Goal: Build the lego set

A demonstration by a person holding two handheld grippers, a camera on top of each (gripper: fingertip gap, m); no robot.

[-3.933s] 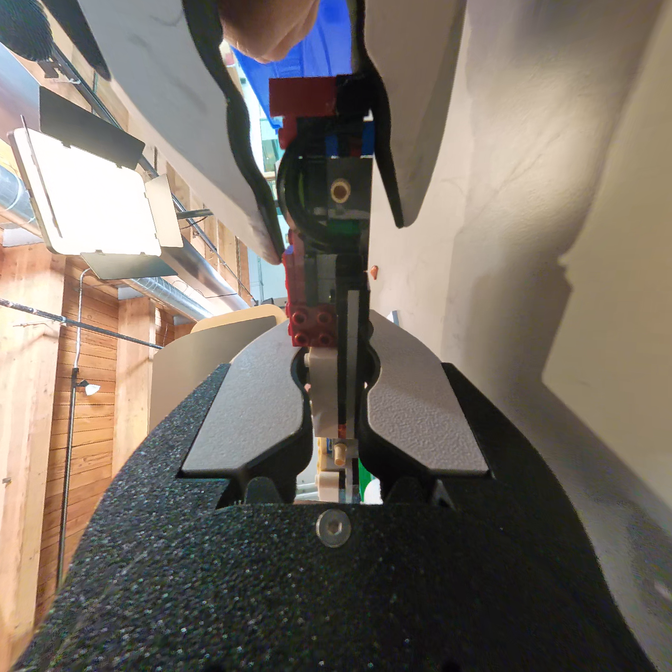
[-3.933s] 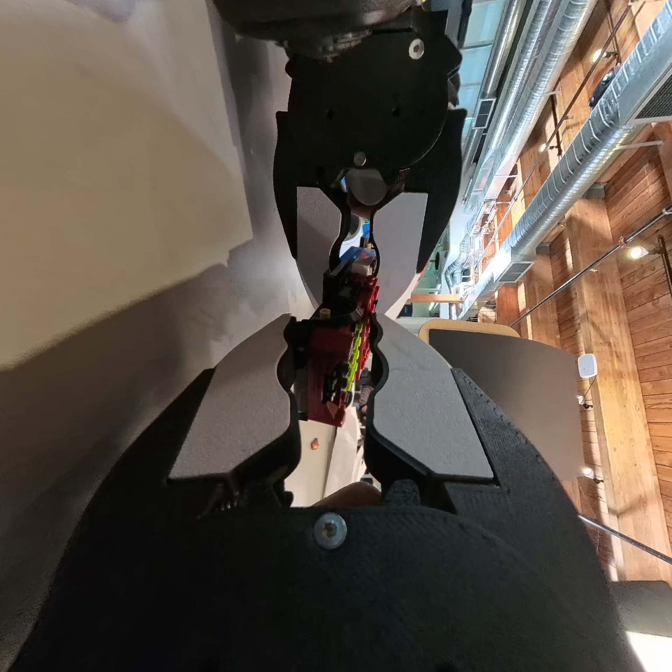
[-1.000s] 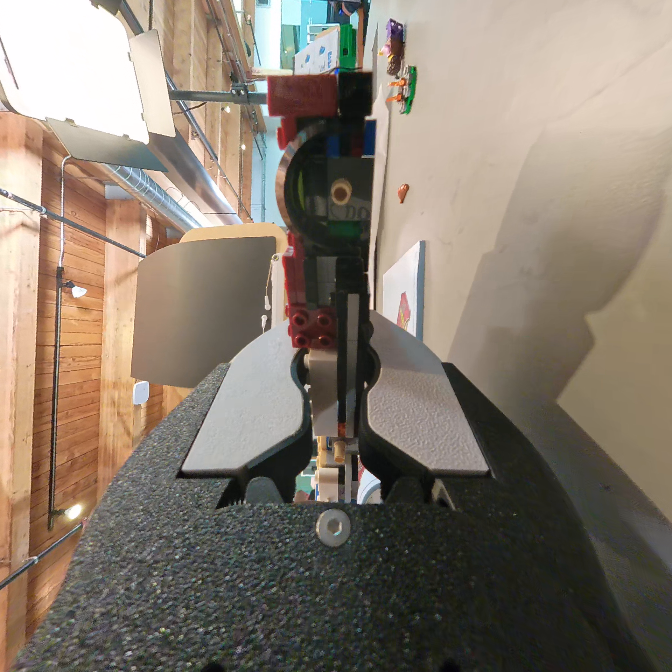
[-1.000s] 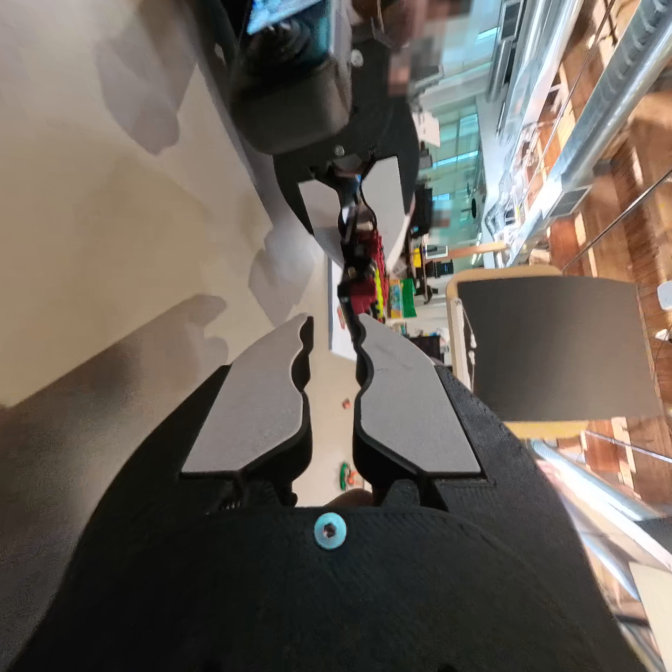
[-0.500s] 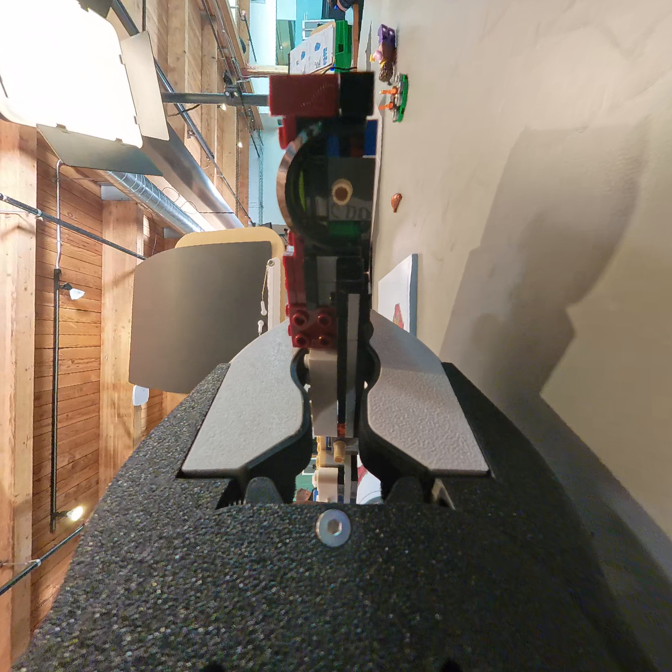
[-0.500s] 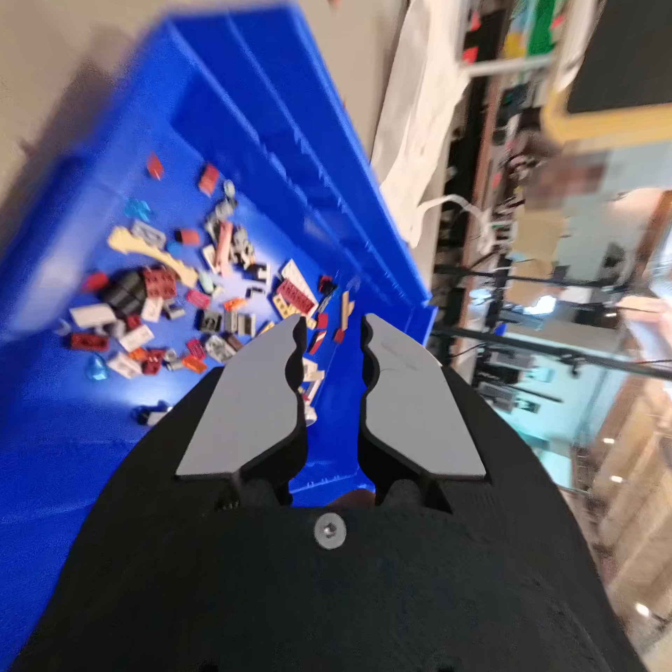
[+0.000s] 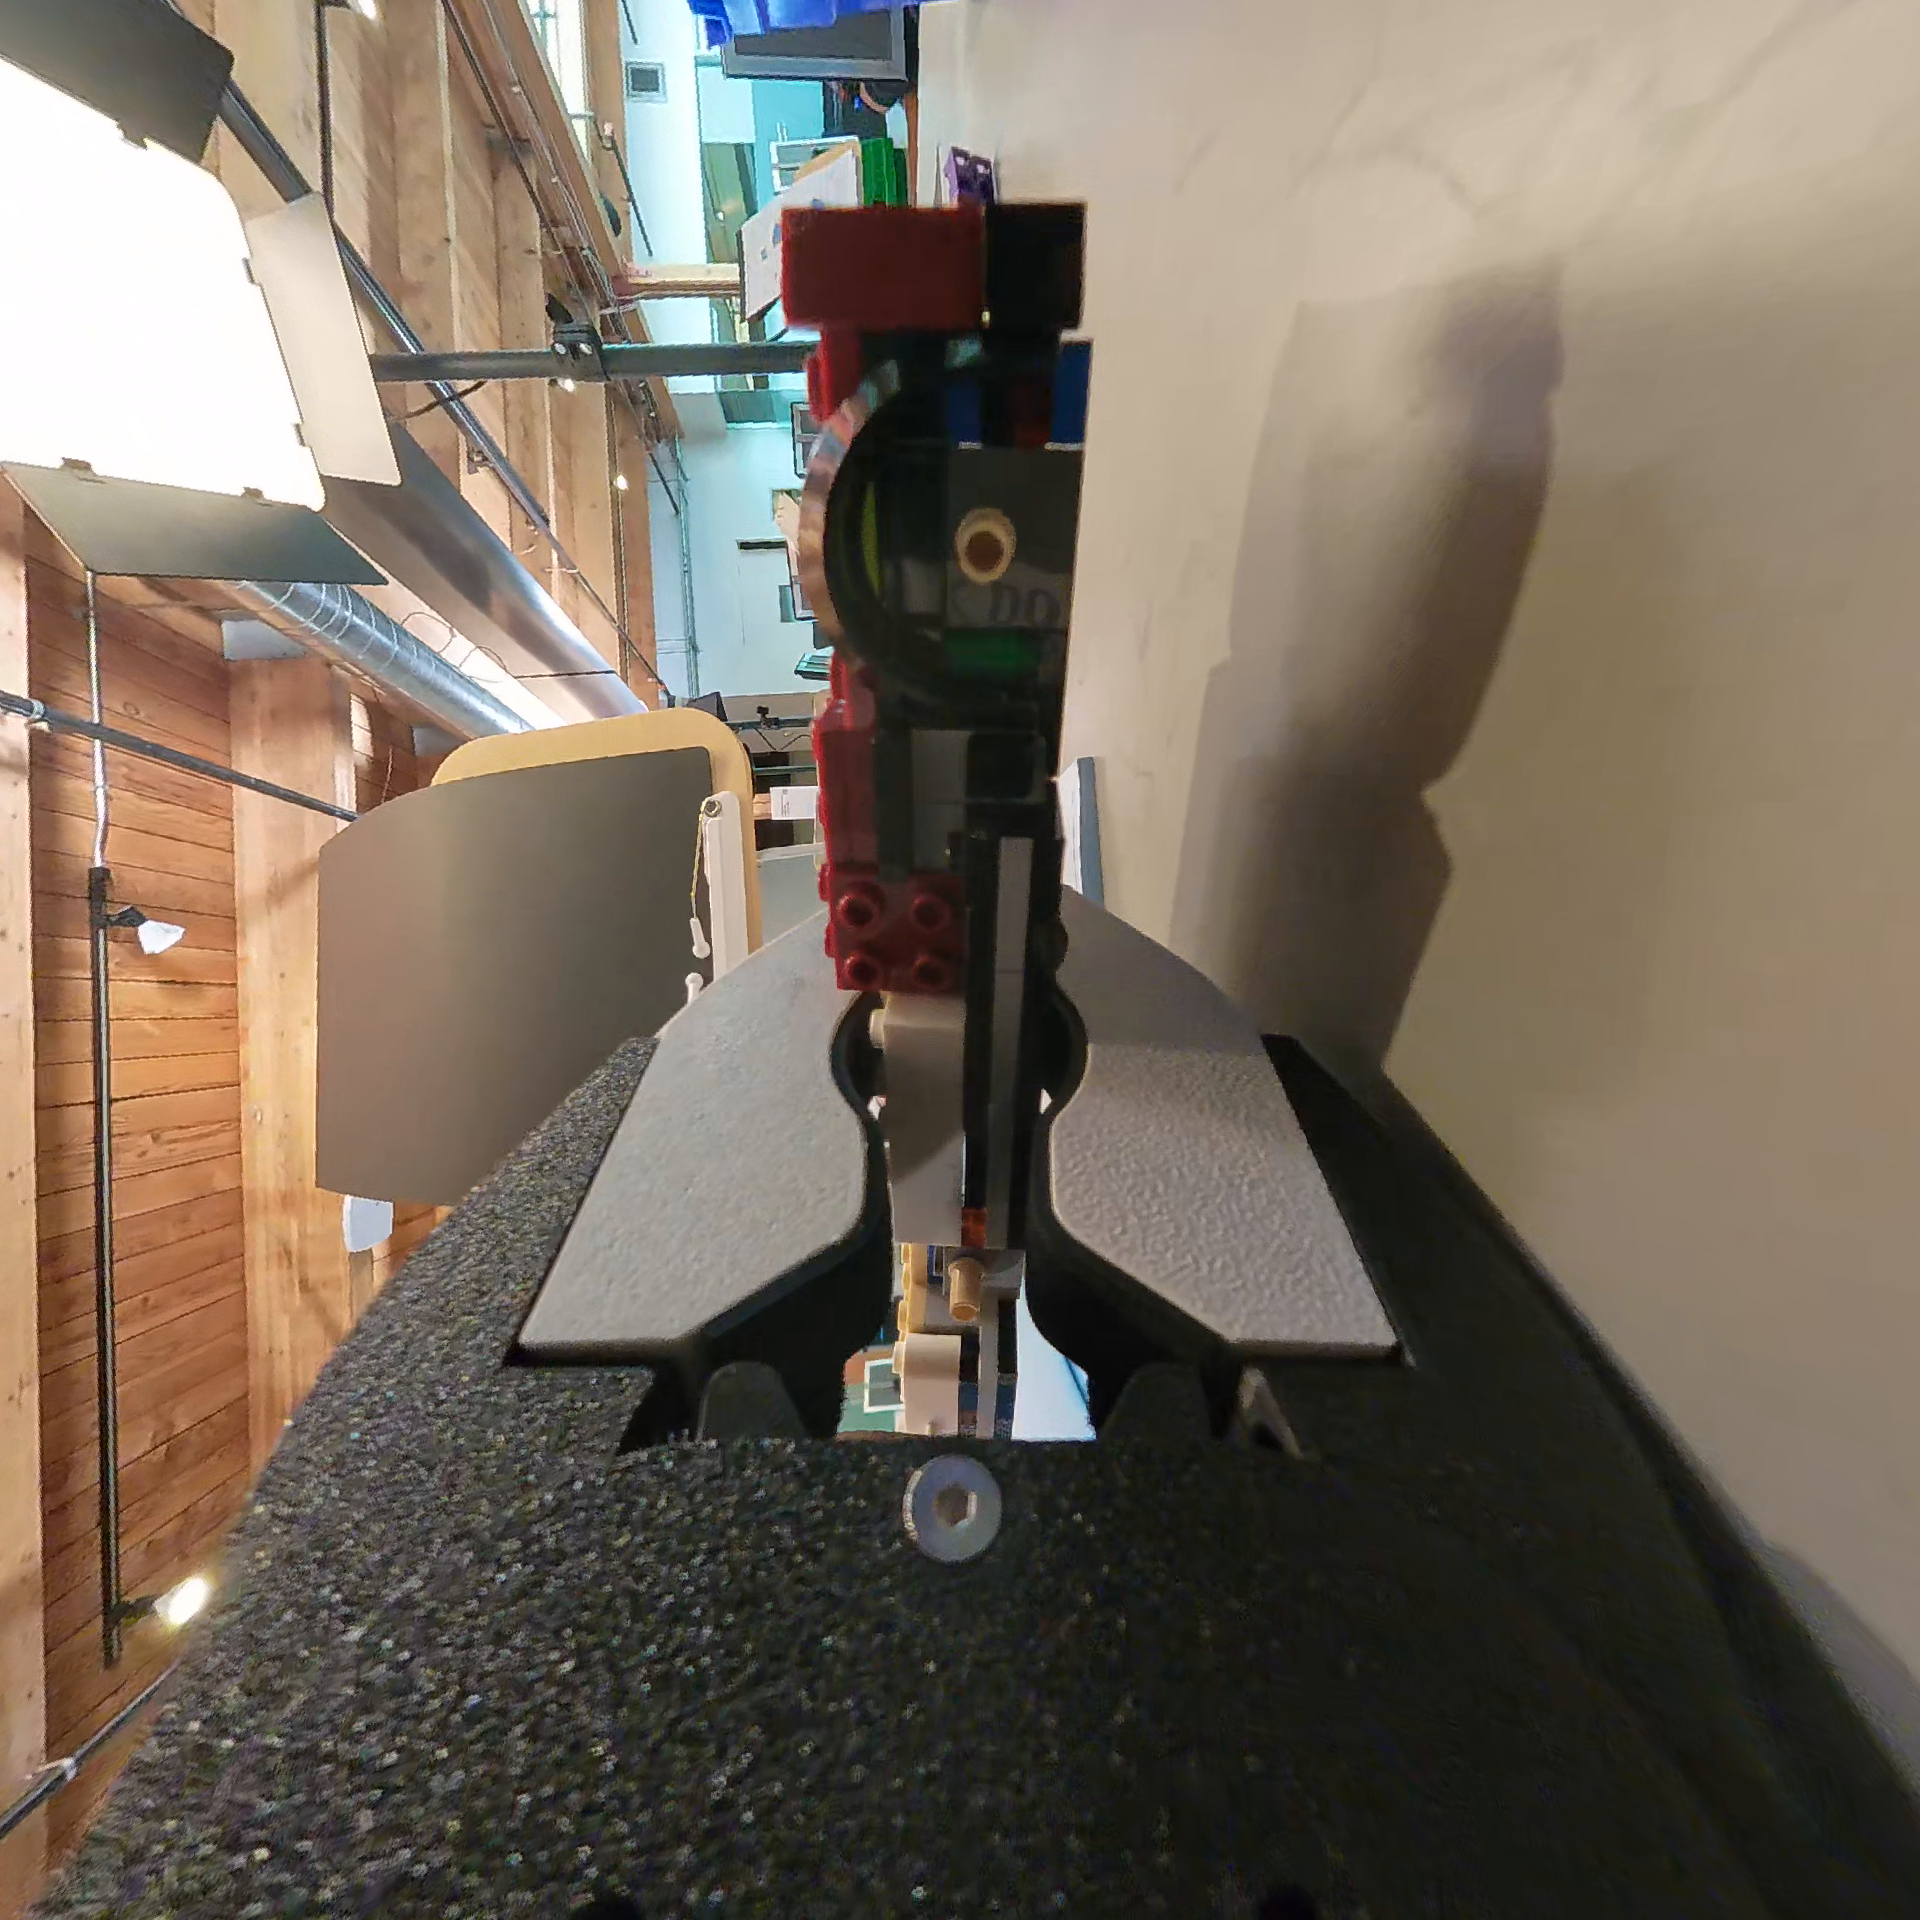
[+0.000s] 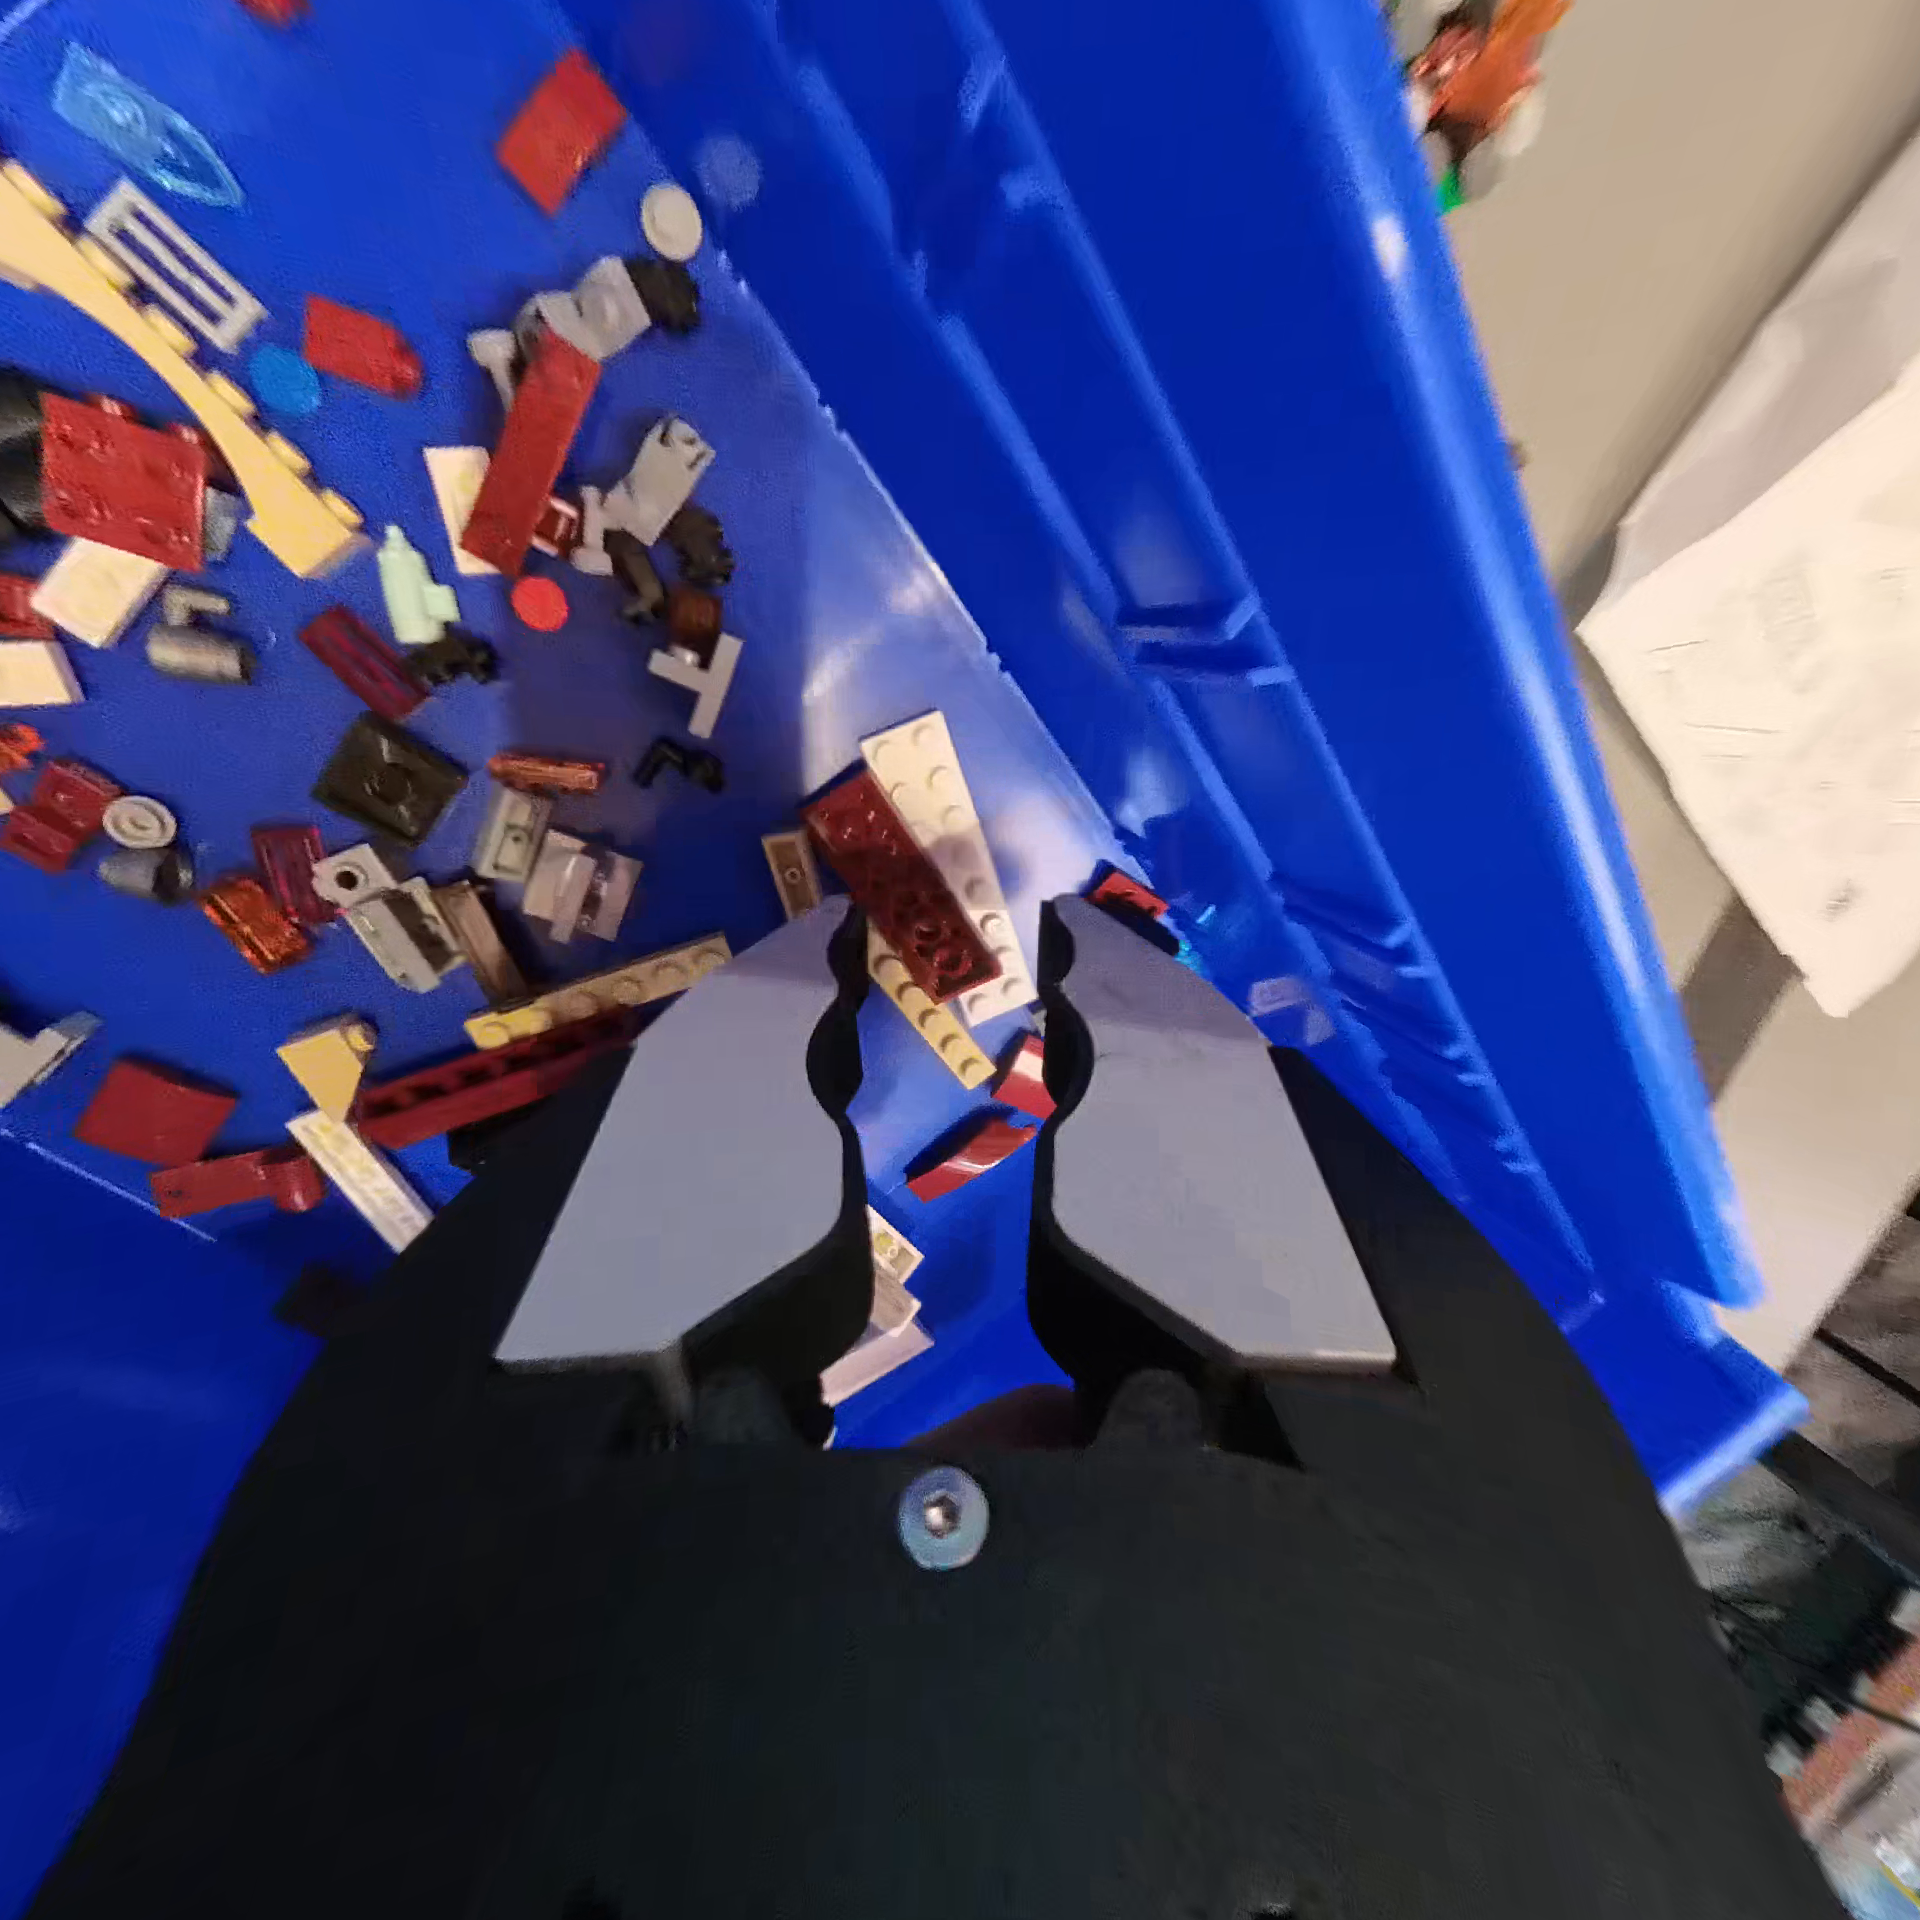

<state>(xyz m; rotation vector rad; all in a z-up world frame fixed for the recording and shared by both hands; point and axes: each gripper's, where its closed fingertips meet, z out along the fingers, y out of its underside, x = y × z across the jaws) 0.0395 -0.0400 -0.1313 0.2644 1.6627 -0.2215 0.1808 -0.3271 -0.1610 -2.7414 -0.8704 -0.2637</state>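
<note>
My left gripper (image 7: 961,971) is shut on a brick model (image 7: 935,582) of dark red, black and grey pieces with a round black part. The model sticks out forward past the fingertips, beside the pale table surface (image 7: 1455,416). My right gripper (image 8: 945,914) is open and empty. It hangs over the inside of a blue bin (image 8: 1195,436) strewn with loose bricks. A dark red plate (image 8: 904,894) lying on a white plate (image 8: 940,800) and a tan plate (image 8: 935,1023) sits just below its fingertips, untouched.
Papers (image 8: 1787,665) lie on the table to the right of the bin. A grey chair back (image 7: 520,977), a wooden wall (image 7: 135,1039) and a light panel (image 7: 156,332) show in the left wrist view.
My right gripper let go of the model, drew away from the left gripper, swung over the blue bin and opened wider. My left gripper keeps its hold on the model and barely moved.
</note>
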